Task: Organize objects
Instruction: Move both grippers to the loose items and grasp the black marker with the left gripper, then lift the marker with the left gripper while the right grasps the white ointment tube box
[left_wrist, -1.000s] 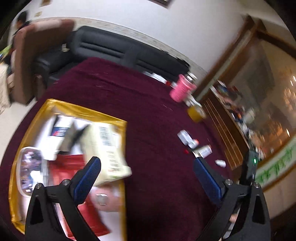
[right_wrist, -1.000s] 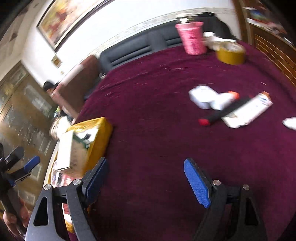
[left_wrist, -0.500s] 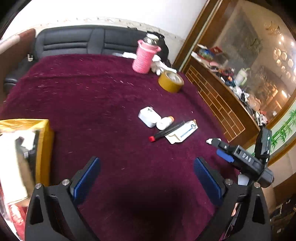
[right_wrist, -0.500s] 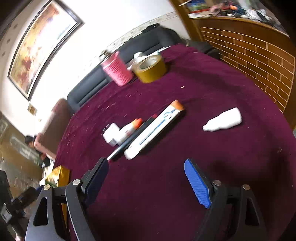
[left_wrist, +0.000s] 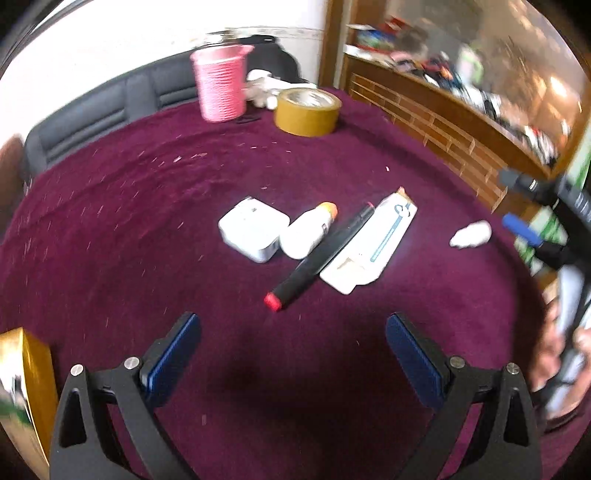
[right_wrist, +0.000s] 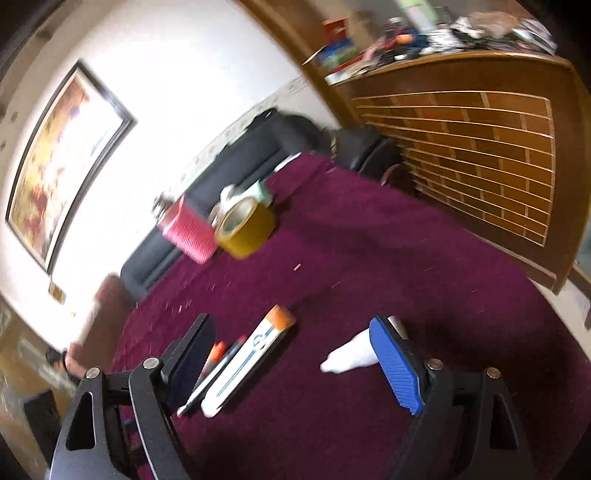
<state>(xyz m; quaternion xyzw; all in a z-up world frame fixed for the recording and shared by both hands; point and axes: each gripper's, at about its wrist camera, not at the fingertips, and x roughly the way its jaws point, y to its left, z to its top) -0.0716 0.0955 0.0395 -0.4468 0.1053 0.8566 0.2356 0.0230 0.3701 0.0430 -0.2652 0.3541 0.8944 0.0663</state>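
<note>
jaws of the left gripper (left_wrist: 293, 349) and right gripper (right_wrist: 291, 356) are wide and hold nothing. on the maroon tabletop (left_wrist: 110, 221), a white adapter (left_wrist: 253, 229), small bottle (left_wrist: 308, 230), black marker (left_wrist: 319, 256) and white tube box (left_wrist: 369, 245) lie at 12 o'clock of the left jaws. a white dropper bottle (right_wrist: 351, 356) lies just inside the right gripper's 3 o'clock finger.

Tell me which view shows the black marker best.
Left wrist: the marker lies in full view, red cap to tip, between the orange-capped bottle and the white box. Right wrist shows only part of it, behind the right gripper's finger.
</note>
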